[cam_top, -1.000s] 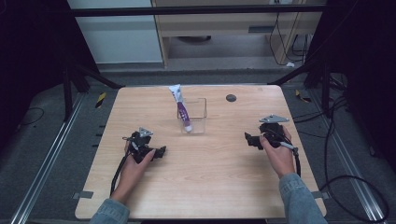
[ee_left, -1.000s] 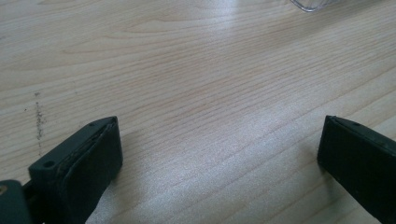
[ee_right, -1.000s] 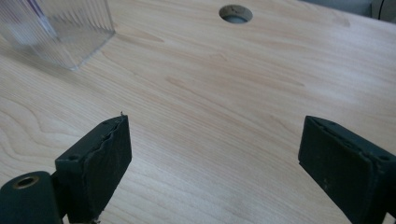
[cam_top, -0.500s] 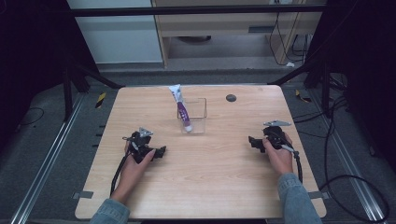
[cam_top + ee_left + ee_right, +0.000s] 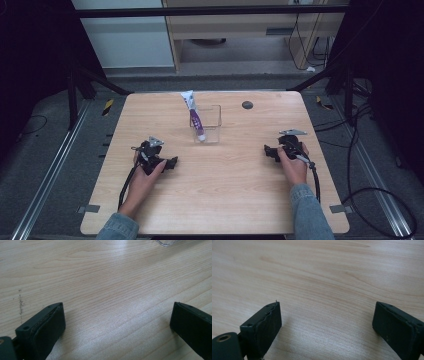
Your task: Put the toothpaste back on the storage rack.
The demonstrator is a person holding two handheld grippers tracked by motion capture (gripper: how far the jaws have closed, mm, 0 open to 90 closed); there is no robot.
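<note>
Black jaws of the left gripper (image 5: pixel 171 162) stood wide apart with nothing between them, low over the pale wooden table (image 5: pixel 220 200). In the left gripper view the same gripper (image 5: pixel 117 322) showed only bare wood grain in its gap, with a faint dark scuff on the boards off to one side. At the top edge of that view lay a corner of the clear box (image 5: pixel 168 242), well apart from the jaws.

The right gripper (image 5: pixel 267 151) was likewise spread open and empty, pointing inward across the table from the person's right hand (image 5: pixel 294 165). The right gripper view showed this gripper (image 5: pixel 327 317) low over plain wood, with nothing held.

The person's left hand (image 5: pixel 142 175) held its tool near the left half of the table, the right hand held its own near the right edge, and the two were well apart. Blue sleeves came in from the bottom of the high view.

Between the two grippers and farther back stood the clear box (image 5: pixel 209 125), upright on the table. A tube (image 5: pixel 195 117), white at the top and purple lower down, leaned in it, its lower end inside the box and its upper end tilted back and to the left over the rim. Neither gripper touched the box or the tube.

Behind the box to the right, a small dark disc (image 5: pixel 247 104) lay on the table near its far edge.
</note>
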